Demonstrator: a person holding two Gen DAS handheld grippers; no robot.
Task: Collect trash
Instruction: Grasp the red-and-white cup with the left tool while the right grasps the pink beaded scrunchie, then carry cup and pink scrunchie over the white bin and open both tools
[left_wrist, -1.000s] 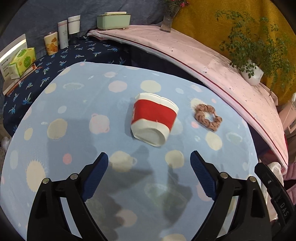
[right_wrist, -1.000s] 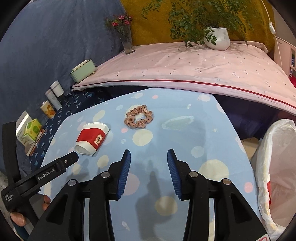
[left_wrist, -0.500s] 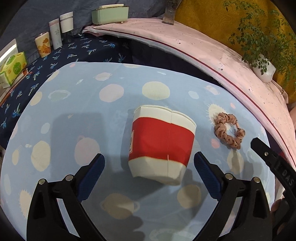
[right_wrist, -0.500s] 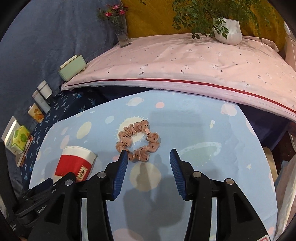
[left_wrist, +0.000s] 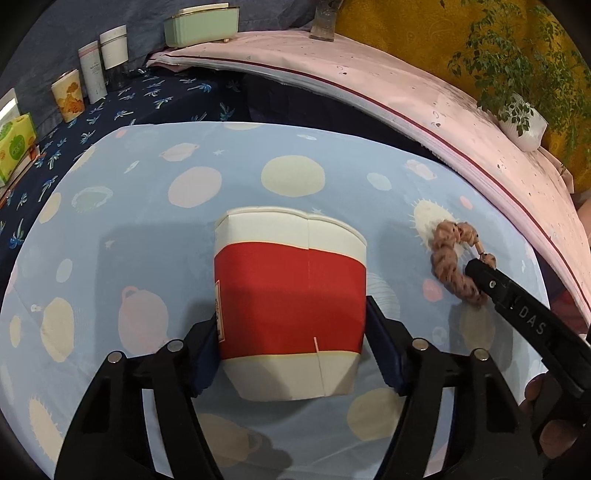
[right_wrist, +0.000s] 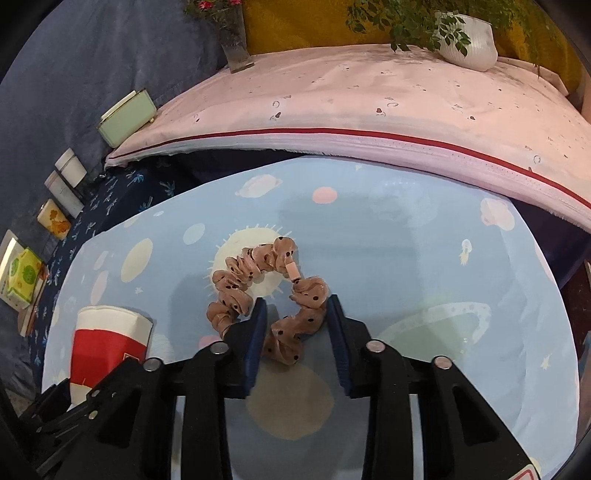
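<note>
Two closing tools: left tool (left_wrist: 291, 354) around cup (left_wrist: 290, 295), right tool (right_wrist: 295, 328) around scrunchie (right_wrist: 258, 291), on spotted blue tablecloth (right_wrist: 406, 240).

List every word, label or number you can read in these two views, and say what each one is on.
"DAS": white letters on the black arm of the right gripper.
Small label on the side of the red and white paper cup: too small to read.
Green tissue box: print blurred.
White bottle: print too small.
</note>
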